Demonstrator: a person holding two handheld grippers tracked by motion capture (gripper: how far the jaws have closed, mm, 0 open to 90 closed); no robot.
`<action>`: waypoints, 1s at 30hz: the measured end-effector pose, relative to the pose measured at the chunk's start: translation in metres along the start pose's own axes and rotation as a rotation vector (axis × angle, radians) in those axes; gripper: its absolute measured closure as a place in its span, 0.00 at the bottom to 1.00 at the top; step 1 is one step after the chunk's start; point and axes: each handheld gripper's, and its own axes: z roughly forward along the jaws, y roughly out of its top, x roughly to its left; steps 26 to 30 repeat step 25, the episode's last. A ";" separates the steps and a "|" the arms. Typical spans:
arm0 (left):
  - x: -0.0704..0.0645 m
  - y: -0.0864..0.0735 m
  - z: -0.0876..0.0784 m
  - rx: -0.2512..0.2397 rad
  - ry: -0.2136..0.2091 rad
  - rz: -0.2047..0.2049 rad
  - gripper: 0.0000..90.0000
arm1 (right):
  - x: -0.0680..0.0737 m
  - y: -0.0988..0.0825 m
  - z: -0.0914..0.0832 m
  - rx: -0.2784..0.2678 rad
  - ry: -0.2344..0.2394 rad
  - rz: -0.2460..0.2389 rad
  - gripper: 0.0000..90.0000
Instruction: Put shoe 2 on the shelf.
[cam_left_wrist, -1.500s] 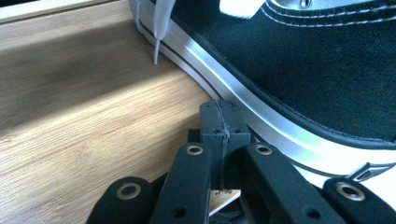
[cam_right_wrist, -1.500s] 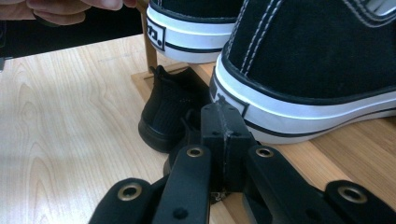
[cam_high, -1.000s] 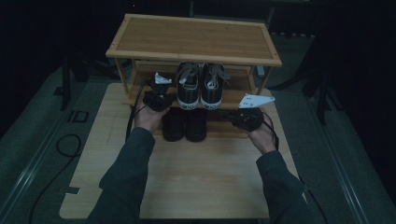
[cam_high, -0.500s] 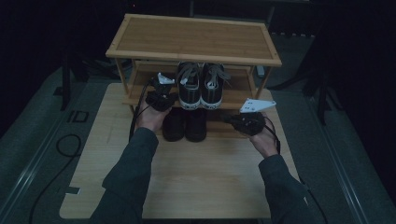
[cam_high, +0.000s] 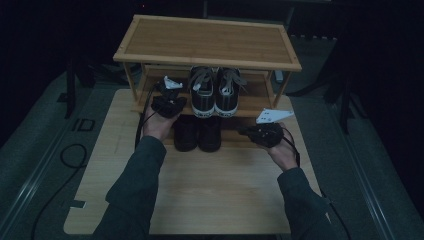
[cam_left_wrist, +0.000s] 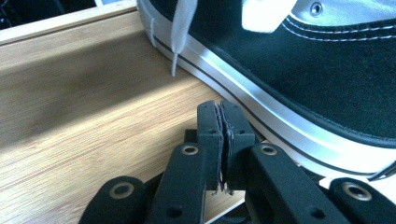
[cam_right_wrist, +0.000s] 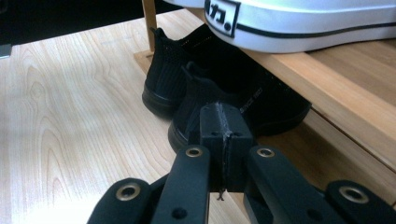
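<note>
- You work in a dark, staged recording space rather than a lived-in home: a pale wooden tabletop (cam_high: 210, 185) sits lit amid black surroundings.
- You see dark stand legs (cam_high: 70, 85) and a loose black cable (cam_high: 65, 155) on the grey floor beside the table.
- The two-tier bamboo shoe rack (cam_high: 207, 42), holding black canvas sneakers with white soles (cam_high: 215, 97) above black slip-on shoes (cam_high: 197, 132), mimics a household entryway.

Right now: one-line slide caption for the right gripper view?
Shut right tongs face the black shoes under the rack's lower shelf.
</note>
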 end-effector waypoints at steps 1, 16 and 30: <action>0.001 0.000 -0.001 -0.001 0.000 0.002 0.97 | 0.000 -0.001 0.001 0.003 0.000 0.000 0.99; 0.010 -0.002 -0.016 -0.009 -0.006 0.047 0.95 | 0.001 -0.013 0.005 0.049 -0.013 0.020 0.99; 0.013 -0.005 -0.021 -0.014 -0.011 0.063 0.94 | 0.000 -0.020 0.004 0.064 -0.021 0.032 0.99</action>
